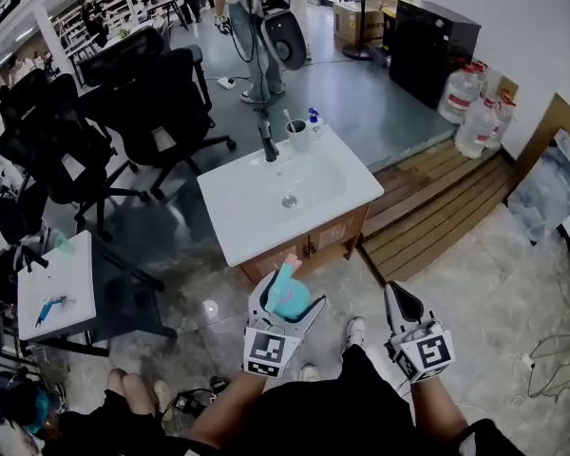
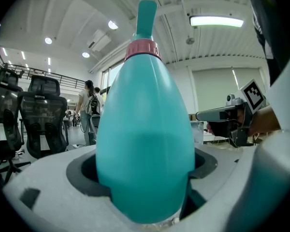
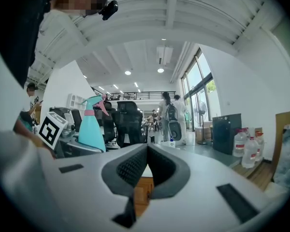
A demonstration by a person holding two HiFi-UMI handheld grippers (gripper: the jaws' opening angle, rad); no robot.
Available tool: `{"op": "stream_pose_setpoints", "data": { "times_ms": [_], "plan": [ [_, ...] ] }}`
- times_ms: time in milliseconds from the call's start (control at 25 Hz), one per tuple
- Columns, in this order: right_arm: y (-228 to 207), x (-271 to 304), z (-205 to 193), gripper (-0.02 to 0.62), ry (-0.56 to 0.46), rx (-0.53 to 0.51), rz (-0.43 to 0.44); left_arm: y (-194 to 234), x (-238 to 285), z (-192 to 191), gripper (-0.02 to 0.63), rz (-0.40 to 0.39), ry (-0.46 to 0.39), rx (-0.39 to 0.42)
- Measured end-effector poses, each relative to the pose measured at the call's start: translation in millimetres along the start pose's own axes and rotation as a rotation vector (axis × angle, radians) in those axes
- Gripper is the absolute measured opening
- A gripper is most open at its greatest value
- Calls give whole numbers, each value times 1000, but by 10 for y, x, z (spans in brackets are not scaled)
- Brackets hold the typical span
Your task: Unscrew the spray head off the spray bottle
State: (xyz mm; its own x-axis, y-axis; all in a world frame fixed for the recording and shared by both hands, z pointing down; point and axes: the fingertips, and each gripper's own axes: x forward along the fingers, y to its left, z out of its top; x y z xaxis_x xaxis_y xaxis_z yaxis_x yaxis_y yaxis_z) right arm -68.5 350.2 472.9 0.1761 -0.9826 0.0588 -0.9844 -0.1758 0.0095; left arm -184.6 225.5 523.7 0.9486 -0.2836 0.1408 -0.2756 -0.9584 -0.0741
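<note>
A teal spray bottle (image 1: 287, 293) with a pink collar and a teal spray head (image 2: 146, 14) stands upright between the jaws of my left gripper (image 1: 283, 304), which is shut on its body (image 2: 144, 144). The right gripper view shows the same bottle (image 3: 91, 127) at its left, with a pink trigger. My right gripper (image 1: 400, 304) is held to the right of the bottle, apart from it. Its jaws are shut with nothing between them (image 3: 146, 170).
A white washbasin cabinet (image 1: 256, 218) with a faucet (image 1: 267, 142) stands just ahead of both grippers. Black office chairs (image 1: 161, 103) crowd the left. A small white table (image 1: 57, 288) is at the near left. Water jugs (image 1: 470, 107) and wooden planks (image 1: 437, 202) lie to the right. People stand farther back.
</note>
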Motion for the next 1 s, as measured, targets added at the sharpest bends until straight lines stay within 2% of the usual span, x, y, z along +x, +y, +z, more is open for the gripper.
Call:
{"op": "stream_pose_setpoints", "data": {
  "times_ms": [120,440,880,1000],
  "plan": [
    [-73,249,-3,5,3,-2,25,113,117,-10,454,10,8,17],
    [-406,966,-25,5,15,-28,124,523,682,27,454,70,27,-2],
    [-1220,1863,31,5,26,-13,259,968,1572,153,453,210,70,-50],
    [-1382,2060,38,5,71,-19,293,1079,1734,140,451,256,94,-59]
  ]
}}
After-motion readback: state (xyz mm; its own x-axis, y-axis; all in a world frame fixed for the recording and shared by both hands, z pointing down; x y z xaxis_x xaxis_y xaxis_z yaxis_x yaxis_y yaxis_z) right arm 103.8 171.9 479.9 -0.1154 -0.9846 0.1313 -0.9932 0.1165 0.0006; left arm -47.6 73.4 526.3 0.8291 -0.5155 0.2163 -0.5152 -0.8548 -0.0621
